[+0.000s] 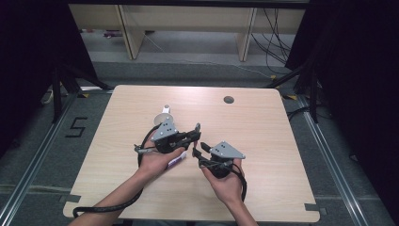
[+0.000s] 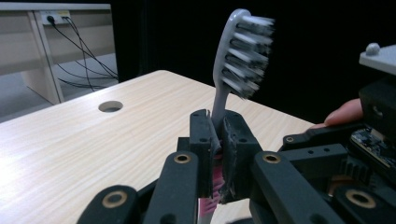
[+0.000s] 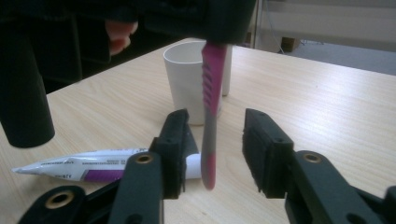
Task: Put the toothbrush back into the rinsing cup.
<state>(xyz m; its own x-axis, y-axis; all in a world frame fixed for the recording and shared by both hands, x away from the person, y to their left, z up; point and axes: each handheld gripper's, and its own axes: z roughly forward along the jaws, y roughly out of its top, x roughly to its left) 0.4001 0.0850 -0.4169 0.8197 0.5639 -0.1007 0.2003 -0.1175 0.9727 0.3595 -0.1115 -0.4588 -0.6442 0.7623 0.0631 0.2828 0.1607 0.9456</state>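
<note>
Left claw [image 2: 215,140] clamps toothbrush [image 2: 243,51], right claw [image 3: 212,149] view: cup [image 3: 187,79]

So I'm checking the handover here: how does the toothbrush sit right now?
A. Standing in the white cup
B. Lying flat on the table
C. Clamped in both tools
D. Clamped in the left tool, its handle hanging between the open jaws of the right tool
D: the left tool pinches the toothbrush neck, and the pink handle hangs free between the right tool's spread jaws.

toothbrush [image 2: 243,51] upright above table [image 1: 263,136] | cup [image 3: 189,84] behind it | toothpaste tube [image 3: 79,168] lying left of cup
</note>
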